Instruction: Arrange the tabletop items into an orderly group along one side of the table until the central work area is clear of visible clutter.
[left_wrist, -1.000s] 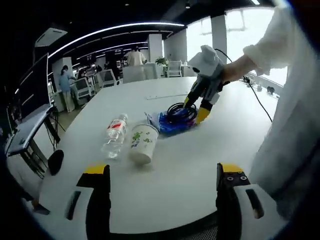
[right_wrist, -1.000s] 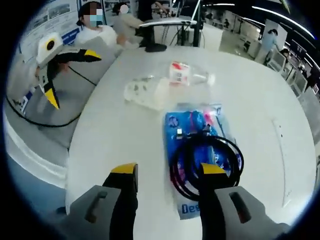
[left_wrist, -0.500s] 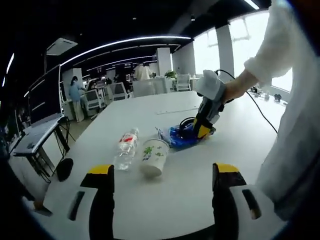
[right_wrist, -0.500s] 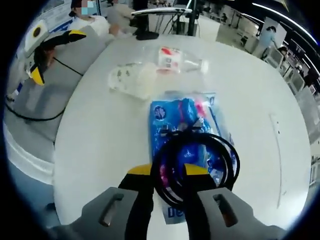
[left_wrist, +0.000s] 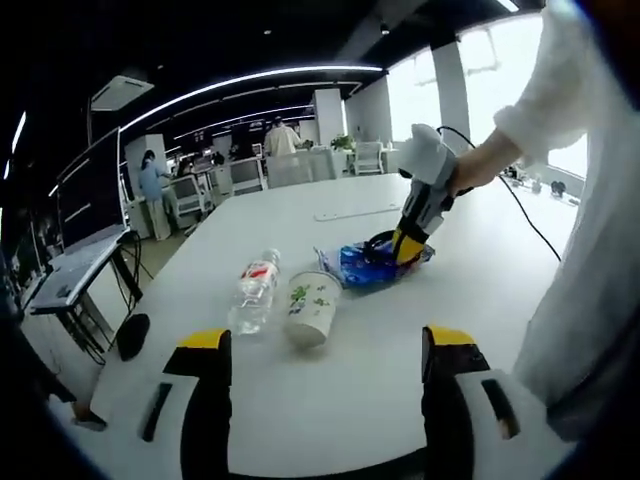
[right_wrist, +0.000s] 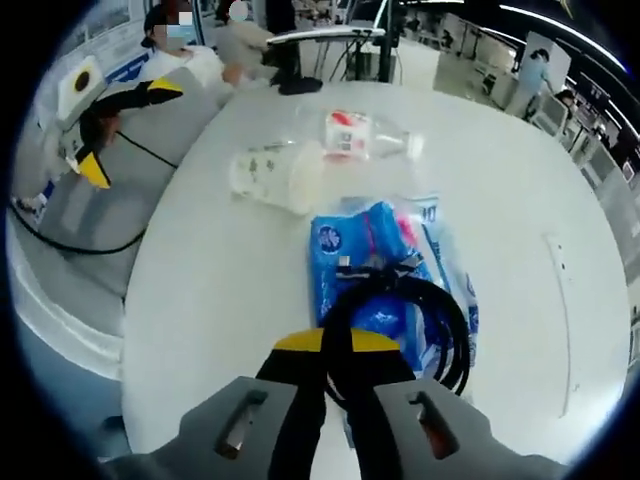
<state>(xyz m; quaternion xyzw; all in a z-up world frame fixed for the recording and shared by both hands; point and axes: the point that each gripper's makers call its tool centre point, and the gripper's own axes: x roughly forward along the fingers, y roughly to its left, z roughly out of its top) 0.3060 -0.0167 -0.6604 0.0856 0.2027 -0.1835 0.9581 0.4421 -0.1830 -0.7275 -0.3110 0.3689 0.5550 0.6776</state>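
The right tool (right_wrist: 335, 345) is sitting at the lower centre of the right gripper view, its jaws pinched narrow on the black cable coil (right_wrist: 400, 320), which is lying on the blue packet (right_wrist: 365, 270). The left tool (left_wrist: 325, 340) is hanging wide and holding nothing over the worktop (left_wrist: 420, 300). In the middle are lying a paper cup (left_wrist: 312, 308) and a bottle (left_wrist: 255, 290). The grip is catching only one edge of the loop, so I think the coil could unwind or drag the packet.
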